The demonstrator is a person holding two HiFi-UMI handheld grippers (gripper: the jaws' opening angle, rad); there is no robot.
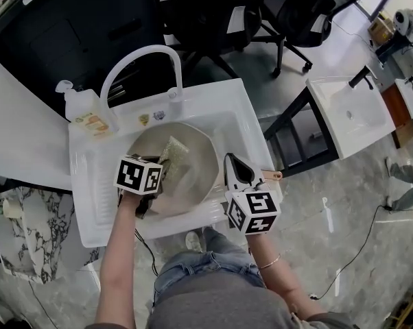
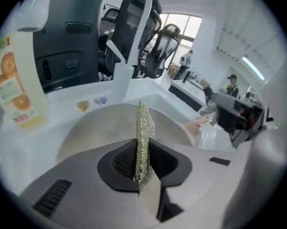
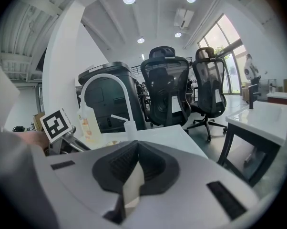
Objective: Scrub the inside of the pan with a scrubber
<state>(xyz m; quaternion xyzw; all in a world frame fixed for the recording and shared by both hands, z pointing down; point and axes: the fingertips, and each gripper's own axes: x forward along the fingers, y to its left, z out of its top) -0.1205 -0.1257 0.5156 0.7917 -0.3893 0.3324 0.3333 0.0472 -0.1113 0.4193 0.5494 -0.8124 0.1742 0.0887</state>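
Note:
A cream pan [image 1: 195, 184] sits in the white sink [image 1: 97, 184]. Its pinkish handle [image 1: 272, 177] sticks out over the sink's right rim. My left gripper [image 1: 164, 166] is shut on a thin glittery scrubber [image 1: 173, 156], holding it on edge over the pan's inside. In the left gripper view the scrubber [image 2: 144, 128] stands upright between the jaws, with the pan [image 2: 96, 128] behind it. My right gripper [image 1: 232, 162] hovers at the pan's right rim, beside the handle. Its jaws are shut with nothing visible between them [image 3: 134, 171].
A curved white faucet [image 1: 141, 64] arches over the sink's back edge. A soap bottle [image 1: 90, 115] with an orange label stands at the back left corner. Black office chairs [image 1: 289, 12] stand behind, and a second white basin [image 1: 350, 112] is to the right.

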